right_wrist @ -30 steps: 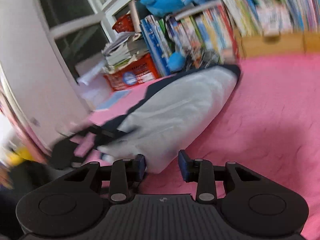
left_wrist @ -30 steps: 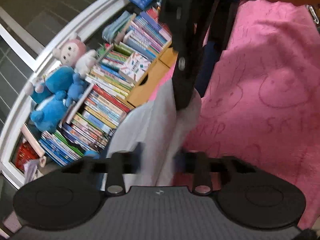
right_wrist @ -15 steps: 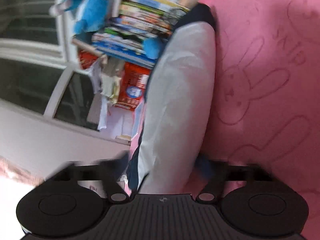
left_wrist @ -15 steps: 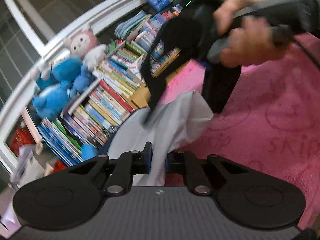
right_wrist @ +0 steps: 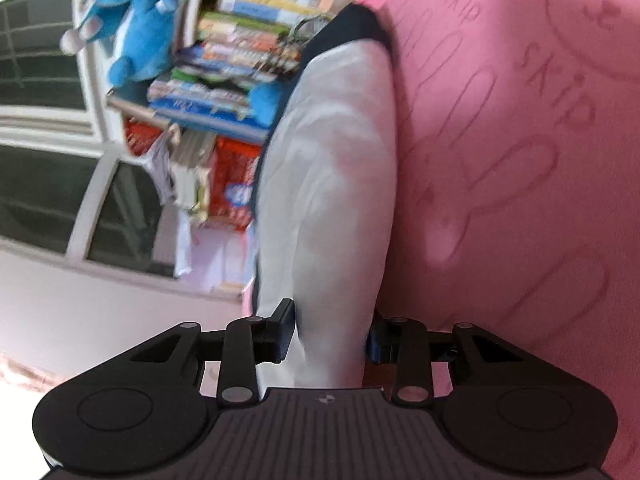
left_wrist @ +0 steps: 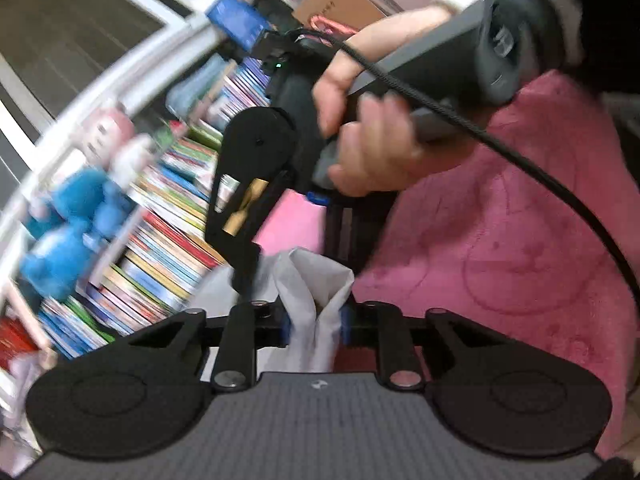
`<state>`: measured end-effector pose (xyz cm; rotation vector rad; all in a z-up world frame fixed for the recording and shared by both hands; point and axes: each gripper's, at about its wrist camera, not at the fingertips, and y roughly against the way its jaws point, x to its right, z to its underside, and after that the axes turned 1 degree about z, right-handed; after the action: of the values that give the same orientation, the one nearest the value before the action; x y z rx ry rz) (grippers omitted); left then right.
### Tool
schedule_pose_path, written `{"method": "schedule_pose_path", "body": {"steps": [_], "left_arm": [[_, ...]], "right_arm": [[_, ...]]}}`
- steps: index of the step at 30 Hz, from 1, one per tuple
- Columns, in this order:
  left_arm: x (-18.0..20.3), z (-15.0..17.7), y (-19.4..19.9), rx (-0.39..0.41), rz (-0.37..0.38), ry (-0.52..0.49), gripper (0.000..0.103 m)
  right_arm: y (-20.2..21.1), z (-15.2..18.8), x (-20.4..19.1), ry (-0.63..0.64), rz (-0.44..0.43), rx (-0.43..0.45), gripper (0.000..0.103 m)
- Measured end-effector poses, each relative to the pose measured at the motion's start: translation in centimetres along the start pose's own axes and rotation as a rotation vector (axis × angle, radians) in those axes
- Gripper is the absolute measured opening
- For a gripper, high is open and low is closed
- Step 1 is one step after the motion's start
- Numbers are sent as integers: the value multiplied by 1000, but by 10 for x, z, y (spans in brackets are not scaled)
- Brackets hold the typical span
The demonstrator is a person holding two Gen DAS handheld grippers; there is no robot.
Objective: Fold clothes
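Note:
A white garment (right_wrist: 332,184) with a navy edge (right_wrist: 352,24) lies stretched out on a pink blanket (right_wrist: 520,200) printed with rabbits and the word "skip". My right gripper (right_wrist: 330,340) holds its near end, both pads against the cloth, jaws closing. In the left wrist view my left gripper (left_wrist: 314,328) pinches a bunched fold of the same white garment (left_wrist: 308,276), its jaws easing open slightly with the cloth still pressed. Just ahead of it a person's hand (left_wrist: 368,148) grips the right gripper's handle, and that gripper's fingers reach down to the cloth.
A low shelf packed with colourful books (left_wrist: 160,216) runs along the blanket's far edge, with blue plush toys (left_wrist: 68,240) on top. Behind it is a white-framed window (right_wrist: 44,184). A red package (right_wrist: 236,184) and papers sit beside the shelf. A black cable (left_wrist: 560,184) trails from the right handle.
The right gripper rolled and dropped toward the blanket, so the garment now runs straight away from it. In the left view the hand with the right gripper came down close in front.

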<state>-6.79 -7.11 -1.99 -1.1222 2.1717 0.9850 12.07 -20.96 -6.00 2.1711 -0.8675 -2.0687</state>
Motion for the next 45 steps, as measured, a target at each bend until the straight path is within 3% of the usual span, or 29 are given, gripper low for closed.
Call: {"method": "schedule_pose_path", "body": {"steps": [6, 8, 10, 13, 15, 18, 20, 24, 26, 28, 29, 31, 33, 34, 38, 41, 43, 45], "left_arm": [[-15, 2, -13, -51, 96, 58, 17], [-18, 3, -13, -51, 117, 66, 10], [-16, 3, -13, -51, 139, 53, 0], [-8, 2, -13, -47, 126, 3, 0], [-6, 2, -13, -45, 117, -10, 0], [-7, 3, -12, -44, 119, 3, 0], [-4, 5, -8, -35, 84, -4, 13], [-4, 8, 1, -13, 7, -6, 27], [-6, 8, 5, -25, -24, 6, 33], [-5, 9, 9, -41, -71, -12, 42], [-4, 9, 11, -42, -99, -30, 51], [1, 9, 20, -19, -142, -81, 58], [12, 7, 33, 16, -133, -145, 64], [17, 5, 36, 33, -134, -177, 72], [33, 1, 37, 81, -189, -276, 76], [30, 1, 28, 62, -211, -249, 73], [25, 2, 27, 37, -220, -225, 74], [18, 7, 33, 12, -218, -202, 74]], "right_arm": [[-25, -41, -14, 73, 93, 15, 36], [-31, -58, -19, 117, 107, 40, 36], [-37, -78, -25, 157, 116, 79, 36], [-48, -107, -32, 191, 108, 119, 36], [-57, -126, -34, 178, 100, 98, 42], [-49, -123, -29, 181, 94, 37, 44], [-34, -111, -26, 192, 96, -8, 45], [7, -74, -13, 198, 88, -86, 44], [24, -54, -10, 206, 109, -94, 27], [32, -35, -8, 198, 119, -90, 24], [34, -27, -9, 183, 104, -91, 23], [37, -12, -11, 142, 47, -95, 22], [43, 2, -17, 93, -24, -101, 22], [47, 9, -20, 76, -58, -108, 22], [58, 32, -31, 59, -88, -135, 22], [63, 38, -30, 69, -51, -114, 32], [70, 37, -27, 80, -18, -62, 69], [81, 36, -26, 108, 11, -2, 77]]}}
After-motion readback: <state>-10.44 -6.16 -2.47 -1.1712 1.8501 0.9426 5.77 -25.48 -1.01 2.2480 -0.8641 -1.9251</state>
